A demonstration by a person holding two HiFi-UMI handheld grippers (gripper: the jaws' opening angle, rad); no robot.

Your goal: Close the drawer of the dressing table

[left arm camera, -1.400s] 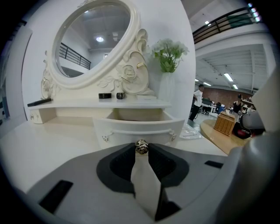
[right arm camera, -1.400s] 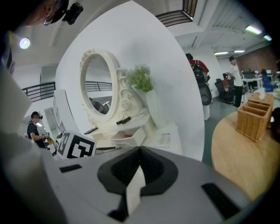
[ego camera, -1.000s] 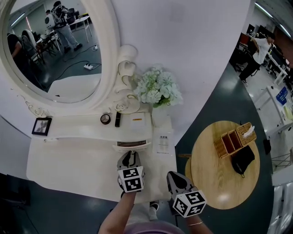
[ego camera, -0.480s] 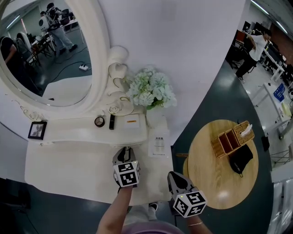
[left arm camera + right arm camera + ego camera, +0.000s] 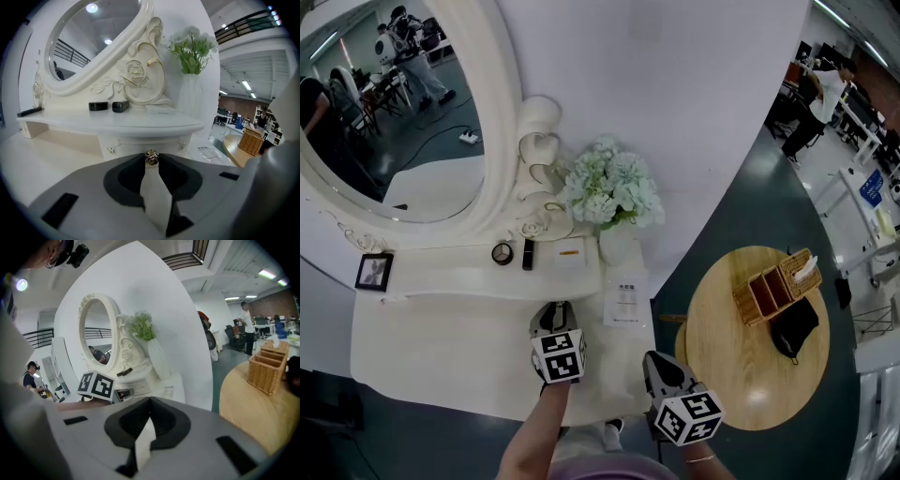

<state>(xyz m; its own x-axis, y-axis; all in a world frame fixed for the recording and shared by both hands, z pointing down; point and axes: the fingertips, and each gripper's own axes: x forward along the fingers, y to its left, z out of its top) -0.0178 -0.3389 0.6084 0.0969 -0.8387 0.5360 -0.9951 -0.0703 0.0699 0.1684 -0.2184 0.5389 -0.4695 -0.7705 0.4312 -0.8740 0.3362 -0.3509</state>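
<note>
Your left gripper (image 5: pixel 553 309) grasps the drawer knob (image 5: pixel 151 158); the drawer (image 5: pixel 140 143) is pushed in, contents hidden. Your right gripper (image 5: pixel 150 401) is clenched, empty. Upper centre, the vase (image 5: pixel 619 246) holds flowers (image 5: pixel 611 183).

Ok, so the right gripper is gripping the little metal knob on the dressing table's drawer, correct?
Wrong gripper. It is the left gripper that is gripping the little metal knob on the dressing table's drawer, as the left gripper view shows. The right gripper has its jaws together on nothing.
</note>
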